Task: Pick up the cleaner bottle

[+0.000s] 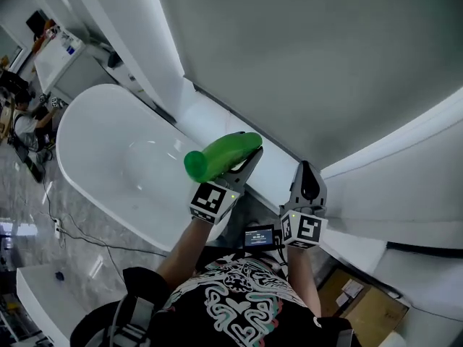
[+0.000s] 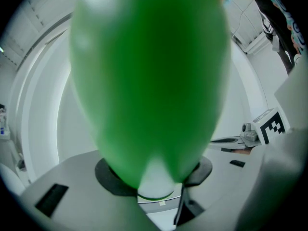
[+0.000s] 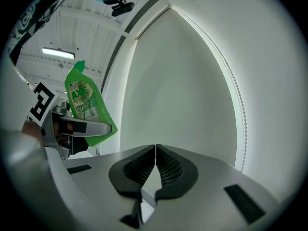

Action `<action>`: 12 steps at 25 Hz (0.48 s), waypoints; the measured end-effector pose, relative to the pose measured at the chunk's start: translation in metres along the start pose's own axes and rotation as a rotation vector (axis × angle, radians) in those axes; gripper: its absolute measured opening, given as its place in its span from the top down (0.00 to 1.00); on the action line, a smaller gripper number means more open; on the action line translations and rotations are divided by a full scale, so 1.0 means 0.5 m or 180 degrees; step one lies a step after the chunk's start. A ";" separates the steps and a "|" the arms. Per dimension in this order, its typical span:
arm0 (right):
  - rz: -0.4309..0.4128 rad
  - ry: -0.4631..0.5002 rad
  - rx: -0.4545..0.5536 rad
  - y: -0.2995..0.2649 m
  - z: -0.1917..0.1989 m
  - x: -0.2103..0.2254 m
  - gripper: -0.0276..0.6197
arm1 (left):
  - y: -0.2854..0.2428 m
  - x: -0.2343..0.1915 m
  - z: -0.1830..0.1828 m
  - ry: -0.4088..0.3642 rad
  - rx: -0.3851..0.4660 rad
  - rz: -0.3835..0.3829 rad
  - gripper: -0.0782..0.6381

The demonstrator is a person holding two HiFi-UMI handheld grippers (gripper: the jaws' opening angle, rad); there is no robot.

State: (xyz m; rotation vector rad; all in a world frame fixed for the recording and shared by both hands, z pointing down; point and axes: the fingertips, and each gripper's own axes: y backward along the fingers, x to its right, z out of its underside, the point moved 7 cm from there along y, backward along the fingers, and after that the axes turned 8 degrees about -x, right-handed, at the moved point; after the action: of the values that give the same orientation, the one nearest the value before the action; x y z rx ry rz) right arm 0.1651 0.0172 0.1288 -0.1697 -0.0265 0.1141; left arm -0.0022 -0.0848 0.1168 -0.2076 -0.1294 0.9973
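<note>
Clamping the green cleaner bottle [image 1: 221,156] in our left gripper [image 1: 244,166], right gripper [image 1: 308,172] closed and empty, we need firm, steady pressure against slipping.

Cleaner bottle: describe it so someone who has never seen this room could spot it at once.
Find the white bathtub; beside its near end a person holds up two grippers. The left gripper is clamped on the bottle, while the right gripper is shut on nothing. The bottle is bright green, the only green thing against white tub and walls.
</note>
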 end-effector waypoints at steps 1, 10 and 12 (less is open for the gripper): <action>0.0011 0.0011 0.0030 -0.001 -0.010 0.001 0.91 | 0.000 0.000 -0.004 -0.0019 -0.0009 -0.0002 0.60; 0.0053 0.0118 0.0127 0.028 -0.080 -0.015 0.91 | 0.046 0.007 -0.062 -0.0089 0.0091 -0.0025 0.60; 0.0048 0.0128 0.0136 0.030 -0.082 -0.020 0.91 | 0.056 0.004 -0.078 -0.0109 0.0154 -0.0055 0.60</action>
State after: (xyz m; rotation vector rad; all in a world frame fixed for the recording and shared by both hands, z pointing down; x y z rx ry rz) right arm 0.1547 0.0241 0.0855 -0.1295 0.0174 0.1262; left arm -0.0161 -0.0727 0.0722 -0.1449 -0.1380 0.9859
